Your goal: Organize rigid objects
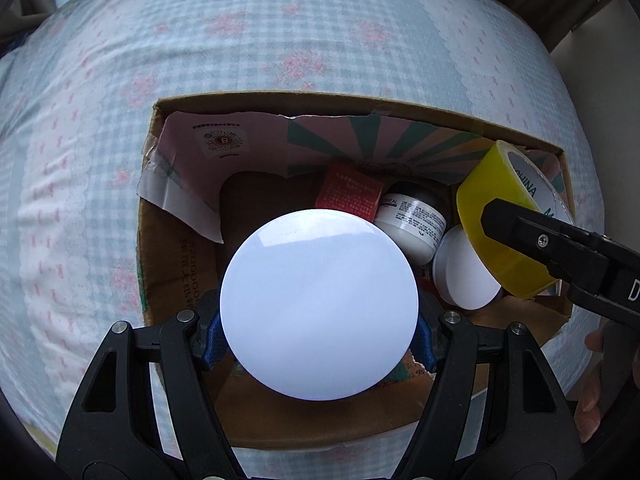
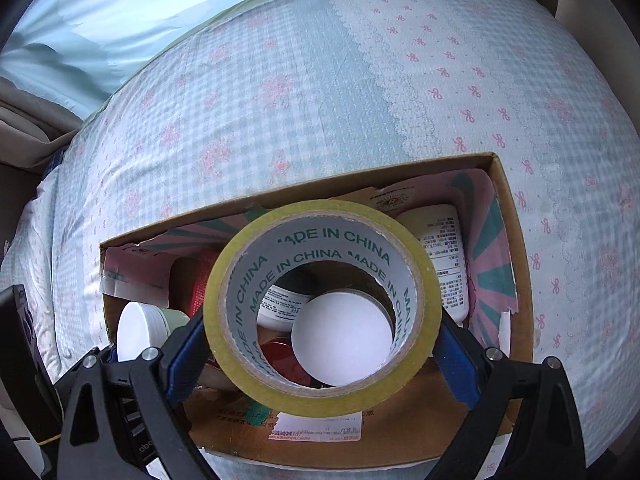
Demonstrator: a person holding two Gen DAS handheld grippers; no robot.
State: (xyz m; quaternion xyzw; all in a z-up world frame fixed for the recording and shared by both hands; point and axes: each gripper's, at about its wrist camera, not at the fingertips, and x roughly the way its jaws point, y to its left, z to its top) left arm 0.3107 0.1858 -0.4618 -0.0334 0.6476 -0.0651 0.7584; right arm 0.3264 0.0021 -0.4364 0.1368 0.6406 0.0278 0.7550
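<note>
An open cardboard box [image 1: 180, 264] lies on a bed; it also shows in the right wrist view [image 2: 520, 248]. My left gripper [image 1: 320, 336] is shut on a round white lid or jar [image 1: 320, 308] and holds it over the box; the same white jar shows at the left of the right wrist view [image 2: 138, 332]. My right gripper [image 2: 322, 344] is shut on a yellow tape roll [image 2: 320, 396] over the box's right part; the roll [image 1: 496, 232] and a finger [image 1: 560, 248] also show in the left wrist view.
Inside the box are a red carton [image 1: 348, 196], a white and black jar [image 1: 412, 220], a white round lid [image 1: 464, 276] and a white labelled bottle [image 2: 444, 256]. The bed has a blue gingham sheet [image 1: 280, 40]. A light blue curtain [image 2: 120, 12] hangs behind.
</note>
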